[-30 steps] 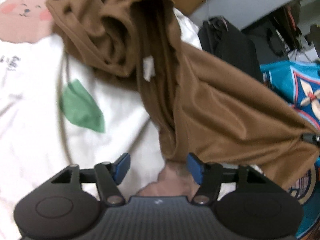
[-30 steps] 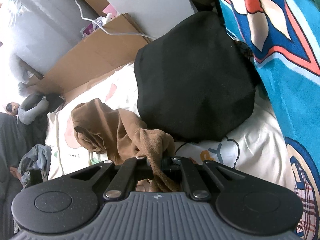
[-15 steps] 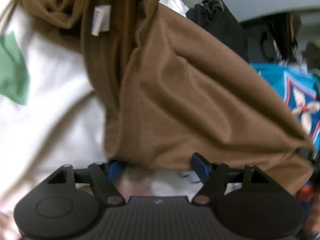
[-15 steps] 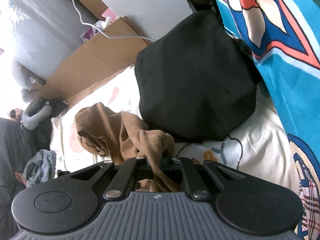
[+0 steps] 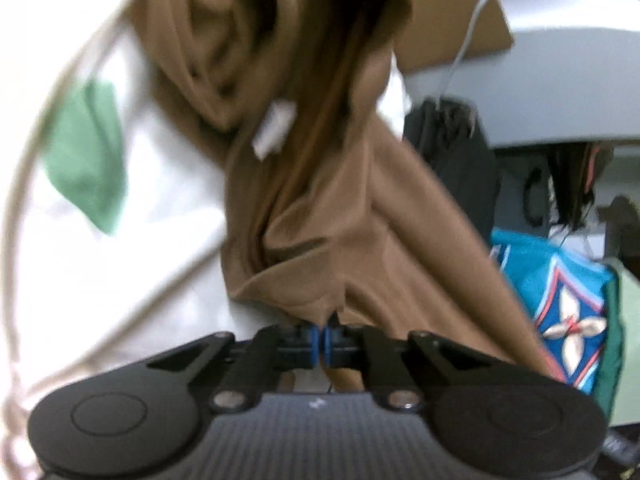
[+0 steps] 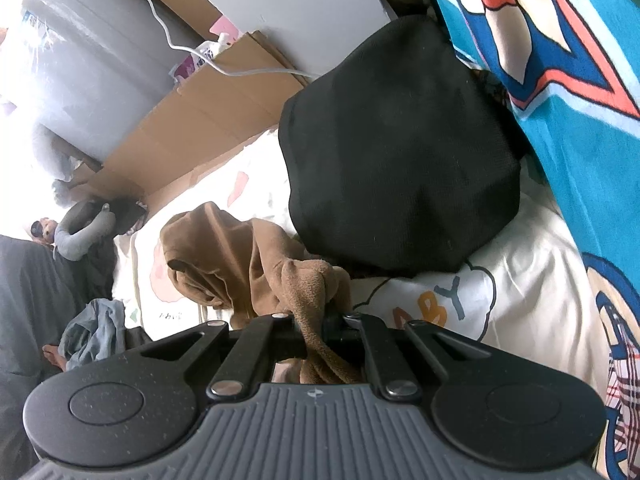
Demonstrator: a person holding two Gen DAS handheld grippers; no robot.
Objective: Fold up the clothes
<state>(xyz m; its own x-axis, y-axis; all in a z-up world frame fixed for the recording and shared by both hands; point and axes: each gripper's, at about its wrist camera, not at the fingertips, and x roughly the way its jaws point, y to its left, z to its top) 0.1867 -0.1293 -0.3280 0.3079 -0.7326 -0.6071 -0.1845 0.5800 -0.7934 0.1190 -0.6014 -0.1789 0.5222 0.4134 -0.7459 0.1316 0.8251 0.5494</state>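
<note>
Two claws are clamped on one brown garment [image 5: 352, 216], so the fold is at its gripping stage and, as I judge it, hardly begun. The left claw [image 5: 322, 346] has its blue pads pressed together on a pinch of the garment's near edge, with a scrap of cloth poking up between them. The right claw [image 6: 320, 330] is closed on a bunched, twisted corner of the same garment [image 6: 240, 264], which hangs down through its jaws.

No flat panel or crease shows yet: the cloth is crumpled, with deep hollows and a white label [image 5: 276, 130] turned outward. It still has to be spread out, smoothed and folded over.

From the left claw the garment runs away in a rumpled heap toward the far side of the bed [image 5: 132, 248], and stretches off to the right. From the right claw it trails far and left over the printed sheet [image 6: 520, 280], just beside a black bundle [image 6: 400, 160].
</note>
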